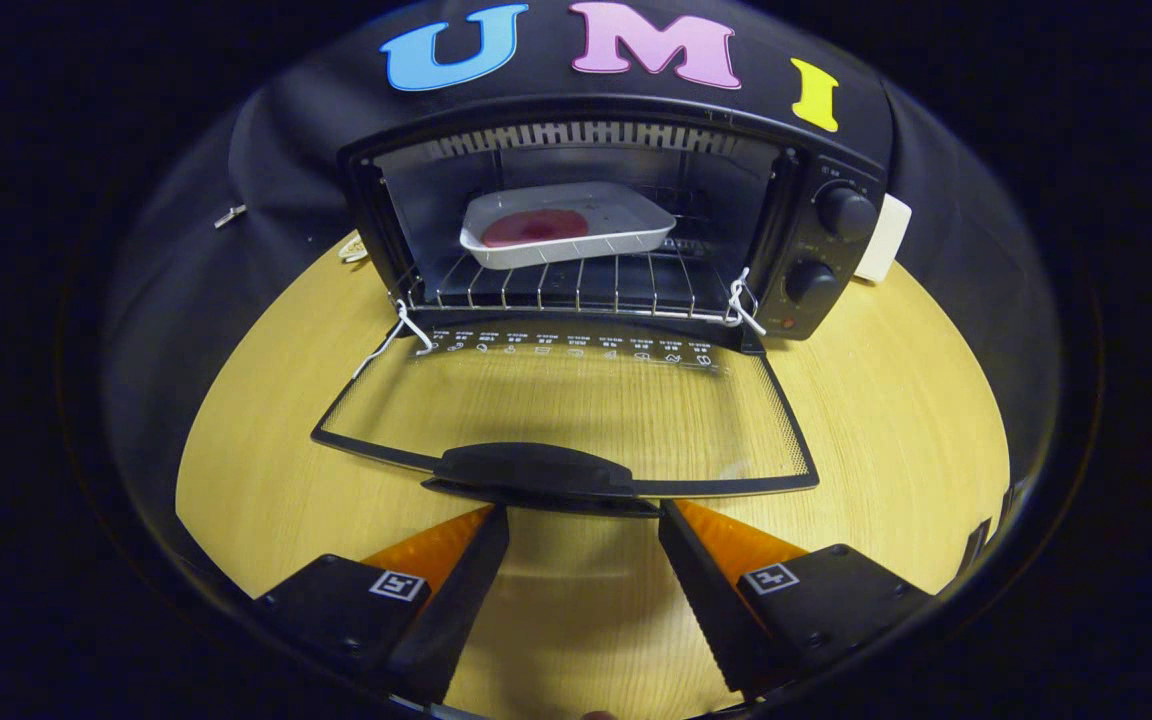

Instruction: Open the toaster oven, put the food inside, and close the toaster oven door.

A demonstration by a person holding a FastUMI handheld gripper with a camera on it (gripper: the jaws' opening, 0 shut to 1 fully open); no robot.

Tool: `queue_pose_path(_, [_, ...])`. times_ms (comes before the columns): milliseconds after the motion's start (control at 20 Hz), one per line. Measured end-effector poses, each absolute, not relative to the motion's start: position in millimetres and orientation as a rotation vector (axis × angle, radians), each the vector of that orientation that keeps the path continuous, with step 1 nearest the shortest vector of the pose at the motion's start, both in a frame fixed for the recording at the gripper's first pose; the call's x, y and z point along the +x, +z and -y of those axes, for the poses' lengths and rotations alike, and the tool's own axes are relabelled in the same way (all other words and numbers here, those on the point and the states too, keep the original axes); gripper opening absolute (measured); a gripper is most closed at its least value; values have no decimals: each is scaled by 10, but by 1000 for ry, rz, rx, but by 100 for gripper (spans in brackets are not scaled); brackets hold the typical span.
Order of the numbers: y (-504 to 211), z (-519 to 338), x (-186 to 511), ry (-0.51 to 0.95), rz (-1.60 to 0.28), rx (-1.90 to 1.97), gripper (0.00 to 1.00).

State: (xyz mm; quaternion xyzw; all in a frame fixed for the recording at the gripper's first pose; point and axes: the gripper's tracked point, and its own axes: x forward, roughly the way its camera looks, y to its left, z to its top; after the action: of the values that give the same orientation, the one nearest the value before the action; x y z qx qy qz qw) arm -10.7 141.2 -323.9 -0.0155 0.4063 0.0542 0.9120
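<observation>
- Black metal formed the toaster oven (pixel 616 220), which stood in the upper middle of the frame on a pale wooden table (pixel 886 420).
- Its glass door (pixel 566 410) lay folded fully down toward the camera, nearly flat over the table, with the dark door handle (pixel 536 472) at its near edge, in the lower middle of the frame.
- Inside, a white tray (pixel 566 225) rested on the wire rack (pixel 566 285), somewhat left of the cavity's centre and toward the back; a flat reddish piece of food (pixel 534 228) lay in the tray's left half.
- Two round knobs (pixel 844 212) sat one above the other on the oven's control panel, upper right of the frame.
- White cords (pixel 744 298) were tied at both front corners of the rack.
- At the bottom of the frame the tool (pixel 583 525) had its fingers spread wide apart, pinching nothing; their tips sat just short of the door handle, one to each side, and contact could not be told.
</observation>
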Motion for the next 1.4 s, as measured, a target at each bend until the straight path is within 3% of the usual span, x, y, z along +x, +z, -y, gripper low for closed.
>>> queue_pose_path(300, [-2684, -1459, -77, 236, -689, -104, 100])
queue_pose_path(800, [-1285, -1212, 376, 228, -397, 33, 100])
queue_pose_path(1200, [-263, -189, 375, 227, -182, 7, 100])
queue_pose_path(1400, [243, 474, 299, 133, -74, -4, 99])
